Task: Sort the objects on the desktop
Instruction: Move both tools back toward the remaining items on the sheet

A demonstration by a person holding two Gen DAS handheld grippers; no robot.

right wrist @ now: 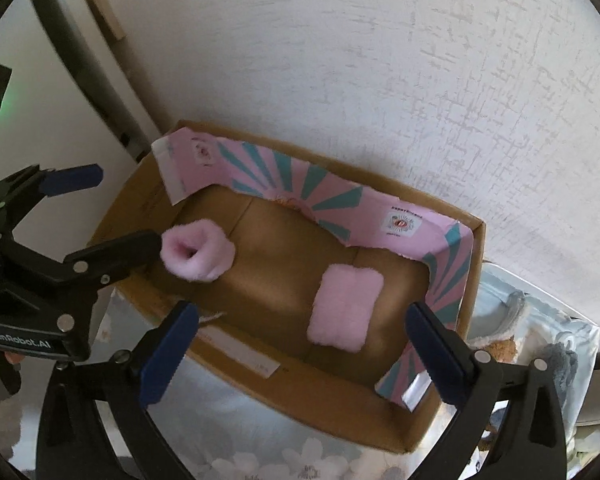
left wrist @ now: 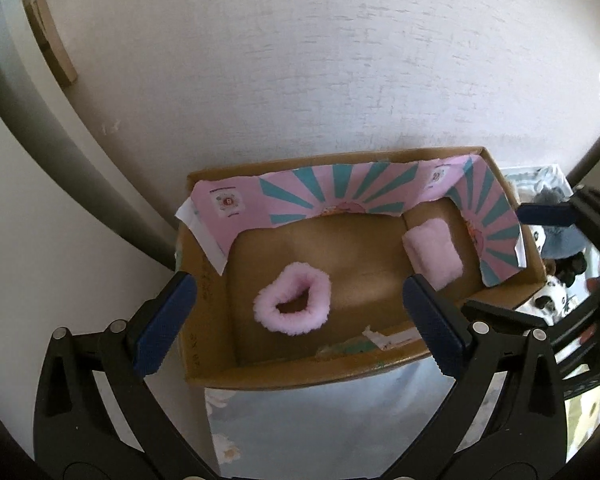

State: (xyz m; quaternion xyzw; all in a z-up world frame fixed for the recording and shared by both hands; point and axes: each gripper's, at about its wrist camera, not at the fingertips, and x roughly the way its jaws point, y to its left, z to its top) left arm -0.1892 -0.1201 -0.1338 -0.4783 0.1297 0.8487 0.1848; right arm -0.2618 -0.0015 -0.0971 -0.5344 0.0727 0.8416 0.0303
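Blue-padded fingers of the left gripper (left wrist: 300, 320) frame the bottom of the left wrist view, spread wide, nothing between them but open air above a cardboard box (left wrist: 204, 360). Left pad (left wrist: 164, 328) hangs over the box's left wall; right pad (left wrist: 436, 324) hangs over the near right part of the box.

Box sits against a white textured wall (left wrist: 300, 60), on a pale floral-print surface (left wrist: 320, 432). Inside, a pink and teal sunburst paper liner (left wrist: 340, 196) stands along the back and both side walls, its lower edge torn.

Two fluffy pink items lie on the brown box floor, well apart from each other:
- pink fuzzy ring (left wrist: 292, 304), open middle facing up, left of centre, touching neither pad.
- pink fuzzy pad (left wrist: 434, 256), flat and roughly rectangular, at the right side near the liner.

Right wrist view: right gripper (right wrist: 300, 352) also spread wide and empty, fingers straddling the near edge of the same box (right wrist: 340, 408). Flat pink item (right wrist: 346, 306) lies between and beyond the fingers, clear of both. Ring (right wrist: 196, 256) lies at the left end, one black finger of the left gripper (right wrist: 112, 216) overlapping its edge in this view; contact cannot be told.

Right of the box, a clear bag (right wrist: 540, 328) holds grey and brown soft things, too blurred to name.
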